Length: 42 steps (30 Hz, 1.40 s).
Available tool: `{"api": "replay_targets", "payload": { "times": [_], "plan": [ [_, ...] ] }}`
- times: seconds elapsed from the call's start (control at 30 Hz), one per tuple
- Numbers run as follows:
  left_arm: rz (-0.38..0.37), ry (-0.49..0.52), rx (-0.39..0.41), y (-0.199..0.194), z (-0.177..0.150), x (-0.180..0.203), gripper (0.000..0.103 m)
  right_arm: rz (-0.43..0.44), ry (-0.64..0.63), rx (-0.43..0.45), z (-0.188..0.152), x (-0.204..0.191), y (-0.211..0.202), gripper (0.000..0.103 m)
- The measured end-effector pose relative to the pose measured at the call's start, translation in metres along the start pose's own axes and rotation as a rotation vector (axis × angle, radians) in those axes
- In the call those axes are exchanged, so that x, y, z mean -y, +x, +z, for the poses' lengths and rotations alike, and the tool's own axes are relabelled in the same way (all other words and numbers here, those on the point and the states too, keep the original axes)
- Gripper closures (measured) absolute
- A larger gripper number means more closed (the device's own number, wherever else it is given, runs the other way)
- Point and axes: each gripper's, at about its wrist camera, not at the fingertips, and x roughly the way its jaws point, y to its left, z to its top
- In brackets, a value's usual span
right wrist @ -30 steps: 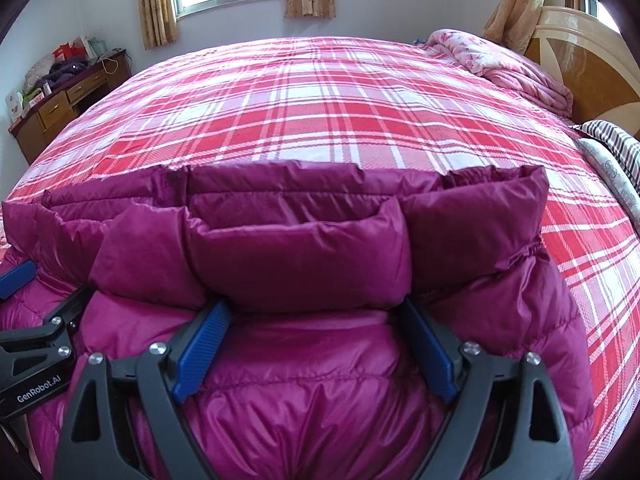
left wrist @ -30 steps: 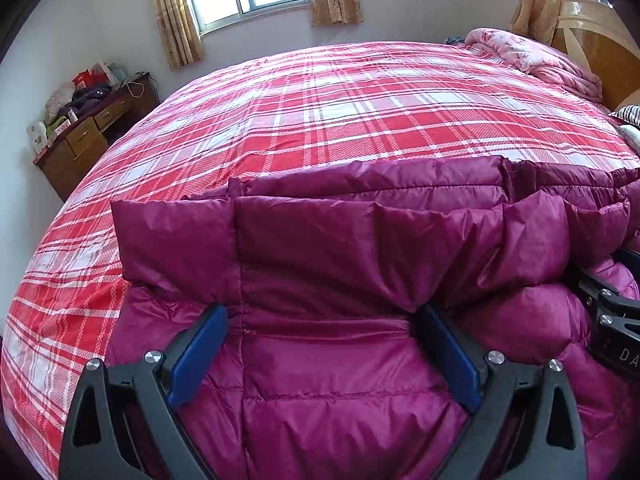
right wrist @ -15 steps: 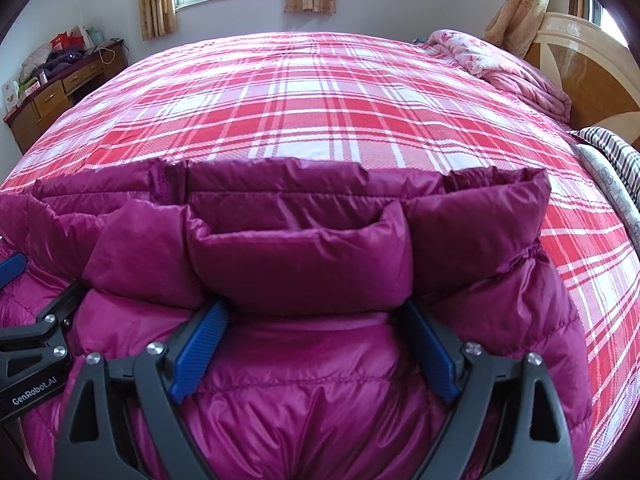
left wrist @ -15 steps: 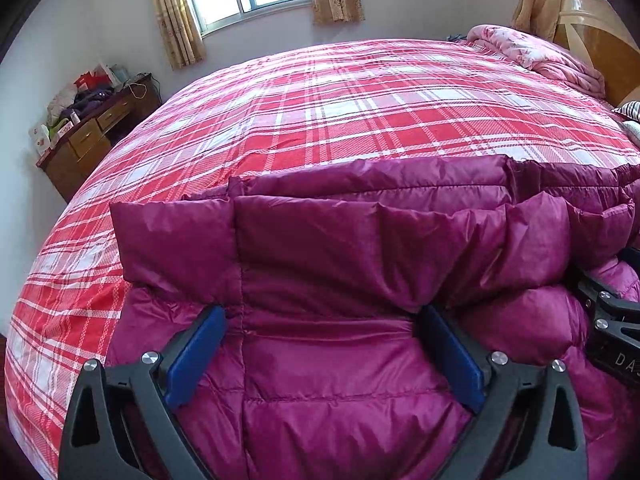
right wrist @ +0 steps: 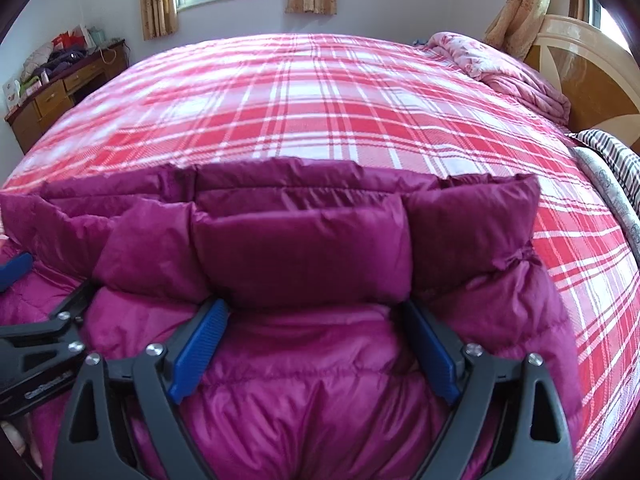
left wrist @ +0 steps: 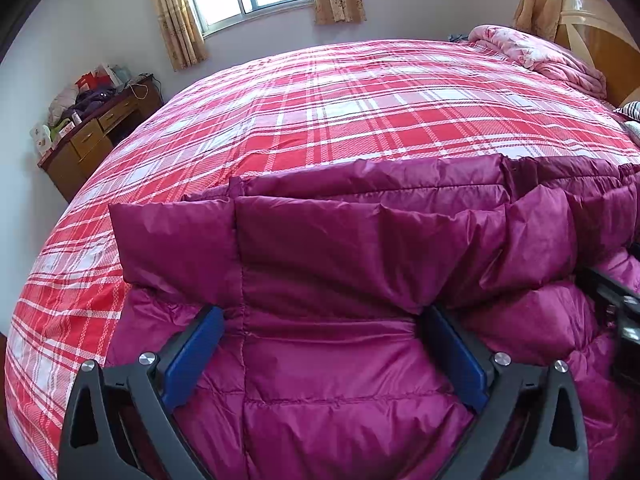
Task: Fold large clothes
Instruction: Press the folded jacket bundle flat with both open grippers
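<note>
So the magenta puffer jacket (left wrist: 340,360) lies on the plaid bed (left wrist: 360,120), long axis running side to side. Left tongs (left wrist: 324,344) and right tongs (right wrist: 316,340) sit side by side, both angled down, spread wide, straddling the folded-over edge right ahead, squeezing nothing. Both hands equally near.

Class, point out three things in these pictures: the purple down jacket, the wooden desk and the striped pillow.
purple down jacket (right wrist: 300,252): right wrist view, folded-over top panel.
wooden desk (left wrist: 94,140): left wrist view, drawer front.
striped pillow (right wrist: 612,152): right wrist view, striped cover by the headboard.
</note>
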Motion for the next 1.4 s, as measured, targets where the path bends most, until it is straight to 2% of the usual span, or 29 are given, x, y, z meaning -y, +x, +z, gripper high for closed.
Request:
{"api": "replay_targets", "payload": {
  "times": [0.07, 0.17, 0.3, 0.37, 0.7, 1.4],
  "plan": [
    [-0.003, -0.003, 0.0, 0.0, 0.0, -0.001, 0.001, 0.041, 0.029, 0.044, -0.007, 0.0, -0.023, 0.012],
    [-0.005, -0.005, 0.001, 0.0, 0.0, -0.001, 0.001, 0.066, -0.004, 0.104, -0.02, -0.013, -0.045, 0.009],
    [-0.013, -0.011, 0.001, -0.001, -0.001, -0.002, 0.001, 0.06, -0.033, 0.078, -0.033, -0.02, -0.03, 0.009],
    [-0.012, -0.011, 0.001, -0.001, -0.001, -0.002, 0.001, 0.078, -0.008, 0.08, -0.036, -0.014, -0.022, 0.008],
    [-0.006, -0.008, 0.0, -0.001, 0.0, -0.002, 0.001, 0.068, -0.035, 0.01, -0.033, -0.016, -0.006, 0.001],
    [-0.01, -0.01, -0.006, -0.001, 0.0, -0.003, 0.001, 0.024, -0.049, 0.012, -0.036, -0.02, -0.003, 0.0]
  ]
}}
